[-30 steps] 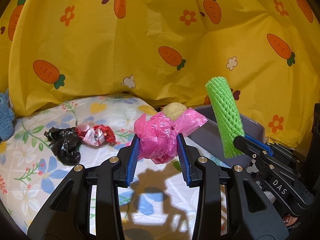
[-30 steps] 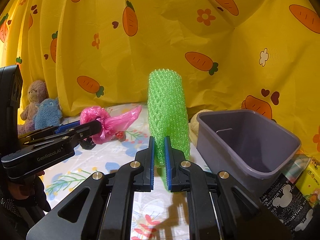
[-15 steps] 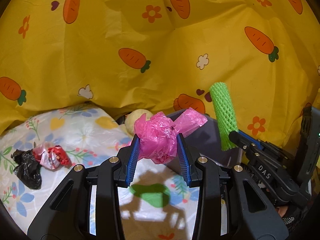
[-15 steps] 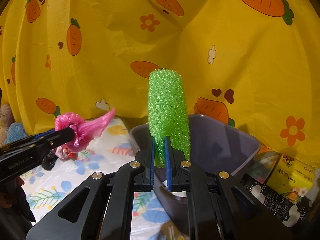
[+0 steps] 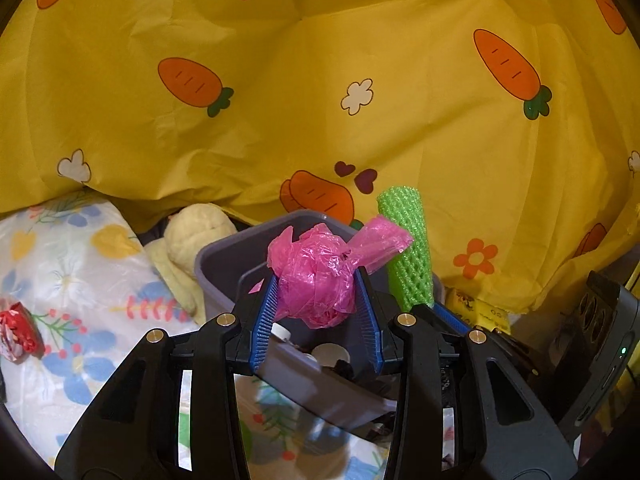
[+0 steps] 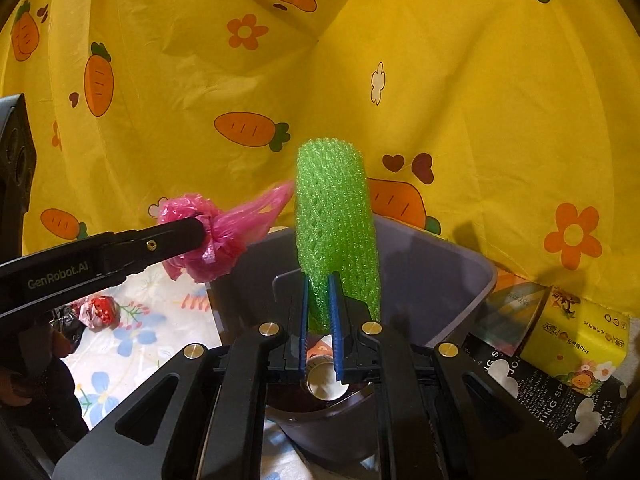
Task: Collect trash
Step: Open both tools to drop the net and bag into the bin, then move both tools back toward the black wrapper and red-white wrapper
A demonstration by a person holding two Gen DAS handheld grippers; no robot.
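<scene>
Grippers meet over the grey bin [image 6: 460, 280], each carrying 1 piece of trash. Nearest the lens in the right wrist view, the right gripper [image 6: 319, 320] pinches the lower end of a green foam net sleeve [image 6: 336, 224] between its blue pads, the sleeve's long axis standing nearly upright, tipped slightly right, directly above the bin's open mouth. A round white cap and dark scraps already lie on the bin floor below the fingertips. In the left wrist view, the left gripper [image 5: 316, 312] clamps a crumpled pink plastic bag [image 5: 320, 276] between its blue pads, the bag hanging just inside the bin's near-left rim [image 5: 240, 240] with its twisted tail pointing right toward the sleeve. Both loads sit above the opening, so the coming move appears to be a straight drop; the right gripper looks the more centred of the 2. Farther left on the floral cloth [image 5: 60, 248], a red wrapper [image 5: 16, 328] waits uncollected. Beyond the bin's far rim hangs the yellow carrot-print curtain [image 5: 320, 100].
</scene>
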